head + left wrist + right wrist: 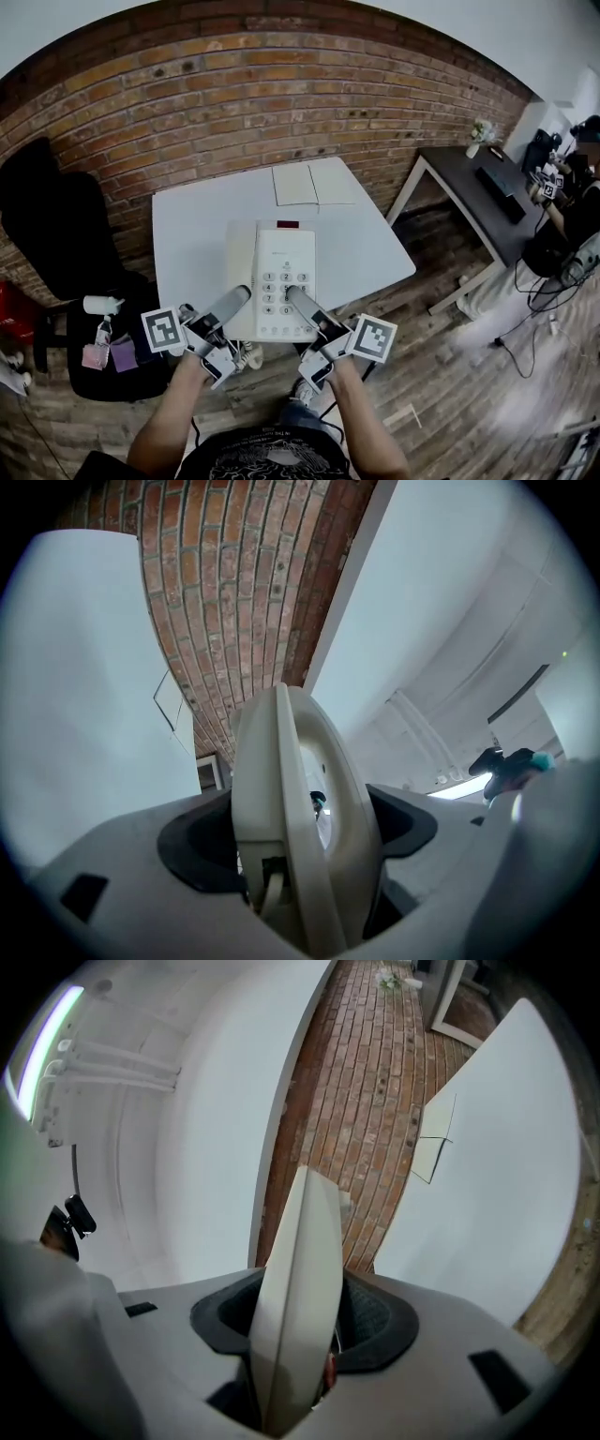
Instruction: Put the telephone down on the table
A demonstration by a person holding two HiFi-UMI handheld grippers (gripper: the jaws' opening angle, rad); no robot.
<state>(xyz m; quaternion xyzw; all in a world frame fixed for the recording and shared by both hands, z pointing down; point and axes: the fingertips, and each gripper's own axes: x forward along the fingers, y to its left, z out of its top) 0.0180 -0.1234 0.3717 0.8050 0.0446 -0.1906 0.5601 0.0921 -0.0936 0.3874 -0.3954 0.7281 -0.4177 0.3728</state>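
1 cream telephone (272, 281) is seen at the near edge of the white tabletop (192, 234), its near end reaching past that edge; whether it rests on the tabletop or is held just above it cannot be told. Its handset (239, 261) is seated along its left side, and 1 keypad (284, 291) is set in its middle. 2 grippers are counted. The left gripper (239, 295) is clamped on the telephone's near left part, with the cream body filling the gap between its jaws in the left gripper view. The right gripper (295, 295) is clamped on the near right part, and in the right gripper view a thin cream edge is pressed between its pads. 1 coiled cord (248, 354) is seen hanging below the telephone's near end, between the 2 forearms.

1 open white notebook (312, 185) is laid at the far edge of the tabletop, well apart from the telephone; the tabletop between them is bare. A brick wall (234, 103) is seen behind the far edge. 1 black chair (56, 234) is placed beyond the left edge, with 1 white bottle (101, 304) on it. 1 dark desk (478, 202) is set beyond the right edge, with 1 small bunch of flowers (480, 136) at its far end, and 1 person (581, 187) is seated beside it
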